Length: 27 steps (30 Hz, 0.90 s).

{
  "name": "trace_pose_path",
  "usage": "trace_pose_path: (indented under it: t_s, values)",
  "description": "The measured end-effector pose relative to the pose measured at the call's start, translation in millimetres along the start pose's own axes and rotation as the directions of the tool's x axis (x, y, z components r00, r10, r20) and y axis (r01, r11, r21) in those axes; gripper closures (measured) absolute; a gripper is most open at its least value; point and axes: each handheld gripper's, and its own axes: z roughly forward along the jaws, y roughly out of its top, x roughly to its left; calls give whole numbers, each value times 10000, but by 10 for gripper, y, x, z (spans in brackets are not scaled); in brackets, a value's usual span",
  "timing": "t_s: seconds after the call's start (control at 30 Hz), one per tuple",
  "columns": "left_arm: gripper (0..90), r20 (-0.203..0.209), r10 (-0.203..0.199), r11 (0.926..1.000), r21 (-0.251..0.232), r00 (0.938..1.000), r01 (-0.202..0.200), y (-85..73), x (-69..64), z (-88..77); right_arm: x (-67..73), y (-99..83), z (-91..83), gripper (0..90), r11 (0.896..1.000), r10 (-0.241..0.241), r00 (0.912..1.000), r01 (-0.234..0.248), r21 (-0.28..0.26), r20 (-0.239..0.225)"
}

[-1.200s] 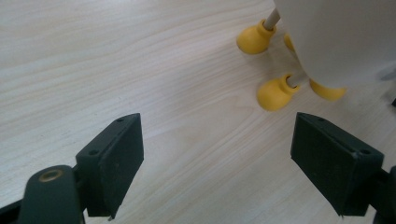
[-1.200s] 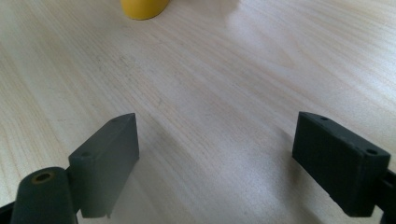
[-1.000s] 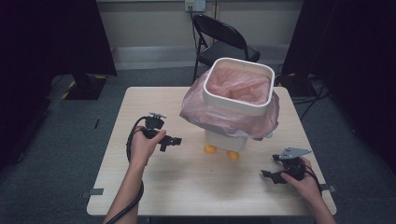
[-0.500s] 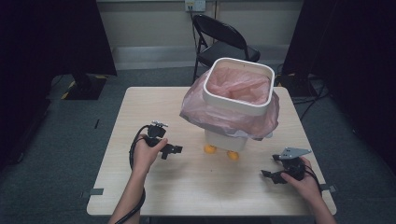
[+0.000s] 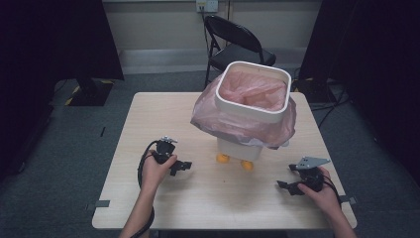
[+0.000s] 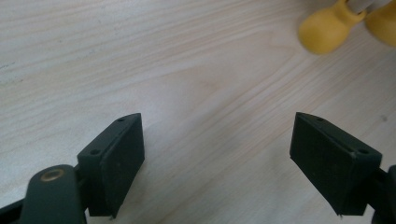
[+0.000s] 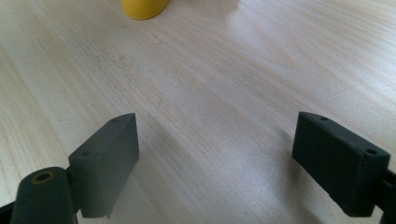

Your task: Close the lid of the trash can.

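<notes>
Right now your left gripper [image 5: 182,165] sits low over the light wooden table [image 5: 148,119], left of the white bin [image 5: 253,91], with its jaws spread wide and nothing between them. In the left gripper view [image 6: 217,154] only bare wood grain lies between the two black pads, and a yellow foot [image 6: 327,28] of the bin shows at the top right, well ahead of the jaws.

Your right gripper [image 5: 286,186] rests near the table's front right corner, its grey three-cornered plate on top, and it too stands wide and empty. In the right gripper view [image 7: 217,158] bare tabletop lies between its pads, with one yellow foot [image 7: 142,7] at the upper edge.

Your bin stands upright toward the back middle of the table, on its yellow feet [image 5: 223,158], between your two hands and apart from both. A pink plastic bag [image 5: 233,124] lines it, folded over the rim and hanging loose around the outside walls. A black folding chair [image 5: 237,42] stands behind the table.
</notes>
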Motion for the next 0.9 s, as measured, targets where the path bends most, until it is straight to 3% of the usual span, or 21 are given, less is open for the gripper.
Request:
trace_pose_path:
  t_s: [0.17,0.33,0.53,0.63,0.7,0.73,0.77,0.8,0.83,0.9]
  values:
    - [171,-197,235,9994,-234,9995,-240,-77,21,25,0,0,0,140,10000,1,10000,-1,2,2]
    - [159,-379,761,9953,-574,9964,-782,-144,22,29,0,0,0,140,10000,0,10000,0,3,1]
    - [152,-782,1762,9793,-870,9812,-1828,-233,-14,48,0,0,0,139,10000,0,10000,0,2,-1]
    - [147,-1108,2459,9621,-930,9629,-2564,-281,-40,67,0,0,0,140,10000,1,10000,-1,3,-2]
    - [135,-1220,2641,9550,-1060,9568,-2771,-310,-46,75,0,0,0,140,10000,4,10000,-4,3,-1]
    - [123,-1164,2547,9562,-1180,9600,-2680,-327,-52,82,0,0,0,139,10000,3,10000,-3,3,-3]
    - [115,-1137,2645,9519,-1283,9577,-2782,-337,-44,86,0,0,0,140,10000,3,10000,-3,4,-3]
    - [113,-1118,2548,9530,-1394,9605,-2691,-351,-47,89,0,0,0,140,10000,2,10000,-2,3,-4]
    - [112,-1180,2706,9474,-1434,9555,-2860,-359,-36,86,0,0,0,140,10000,2,10000,-2,2,-3]
    - [108,-1178,2732,9466,-1437,9547,-2886,-360,-36,86,0,0,0,140,10000,2,10000,-2,3,-1]
